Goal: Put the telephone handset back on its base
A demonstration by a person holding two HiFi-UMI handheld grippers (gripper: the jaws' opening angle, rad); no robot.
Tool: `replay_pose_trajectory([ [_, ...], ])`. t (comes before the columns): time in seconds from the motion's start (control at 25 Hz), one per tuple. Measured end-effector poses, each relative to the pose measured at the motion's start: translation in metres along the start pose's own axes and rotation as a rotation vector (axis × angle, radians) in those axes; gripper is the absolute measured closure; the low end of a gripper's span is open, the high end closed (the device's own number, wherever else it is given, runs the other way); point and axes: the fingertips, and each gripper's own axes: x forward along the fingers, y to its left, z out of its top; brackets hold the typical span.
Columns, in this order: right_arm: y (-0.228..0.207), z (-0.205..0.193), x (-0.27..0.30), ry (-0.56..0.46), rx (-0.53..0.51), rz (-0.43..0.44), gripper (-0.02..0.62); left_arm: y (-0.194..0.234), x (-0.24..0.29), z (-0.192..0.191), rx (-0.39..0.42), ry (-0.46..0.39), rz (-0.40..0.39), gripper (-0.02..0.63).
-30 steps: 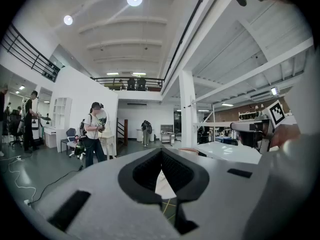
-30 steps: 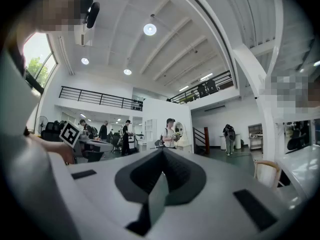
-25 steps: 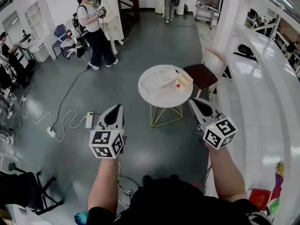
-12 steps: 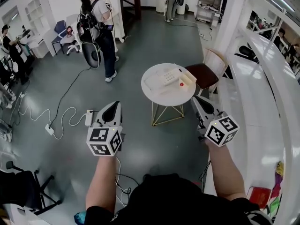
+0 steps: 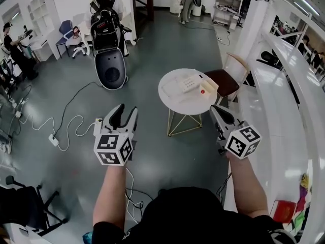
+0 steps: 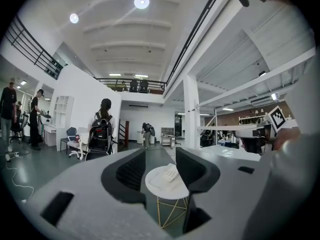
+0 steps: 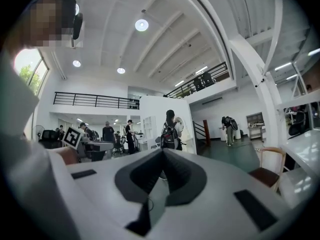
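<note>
While held out level over the smooth grey floor [image 5: 152, 154], well apart from the white plastic telephone [image 5: 189, 83]: both the grey left gripper [image 5: 127, 109] and the grey right gripper [image 5: 217, 111]. On the left one, jaws apart, just been opening, with nothing but air between them. Through that gap in the left gripper view, far off, the telephone on its round white tabletop [image 5: 177, 103]. On the right one, jaws together at the tips, holding nothing. Too far off to tell handset from base.

Beside the telephone, on the same tabletop, a small cream box with a red dot [image 5: 205, 89]. Under the tabletop, thin gold wire legs [image 5: 184, 123]. Just past it, a wooden chair with a dark brown seat [image 5: 223, 80]. Off to the left, a person with a big black backpack [image 5: 108, 32]. Near the left gripper, down on the floor, a white power strip [image 5: 98, 126] with its cable. Along the right side, a long white ledge [image 5: 284, 100]. Far back in the big bright room, more people.
</note>
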Motion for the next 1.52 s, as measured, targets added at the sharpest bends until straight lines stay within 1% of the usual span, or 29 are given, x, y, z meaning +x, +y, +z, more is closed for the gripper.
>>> replay_pose_trajectory([
  [0.16, -0.001, -0.005, -0.002, 0.003, 0.001, -0.006, 0.585, 0.011, 0.003, -0.001, -0.007, 0.002, 0.012, 0.336],
  [0.2, -0.001, -0.007, -0.001, 0.007, 0.001, -0.006, 0.574, 0.013, 0.004, -0.002, -0.009, 0.004, 0.014, 0.322],
  [0.44, -0.010, -0.017, 0.012, 0.031, 0.007, -0.006, 0.561, 0.028, 0.019, -0.007, -0.021, 0.013, 0.024, 0.305],
  [0.72, -0.045, -0.027, 0.054, 0.026, 0.051, 0.015, 0.562, 0.047, 0.054, -0.010, -0.008, 0.026, 0.053, 0.282],
  [0.84, -0.062, -0.029, 0.078, 0.032, 0.068, 0.037, 0.565, 0.056, 0.078, -0.009, -0.010, 0.034, 0.070, 0.259],
  [0.96, -0.082, -0.031, 0.101, 0.041, 0.074, 0.062, 0.565, 0.057, 0.110, -0.008, -0.013, 0.033, 0.065, 0.236],
  [1.08, -0.111, -0.032, 0.123, 0.044, 0.084, 0.079, 0.565, 0.052, 0.144, -0.008, -0.002, 0.029, 0.058, 0.230],
  [1.2, -0.138, -0.031, 0.145, 0.040, 0.102, 0.097, 0.565, 0.053, 0.174, -0.004, 0.002, 0.030, 0.068, 0.230],
  [1.36, -0.170, -0.029, 0.169, 0.035, 0.123, 0.124, 0.565, 0.054, 0.213, -0.001, 0.013, 0.052, 0.096, 0.230],
  [1.52, -0.196, -0.032, 0.185, 0.036, 0.149, 0.140, 0.566, 0.050, 0.243, -0.003, 0.007, 0.076, 0.099, 0.230],
])
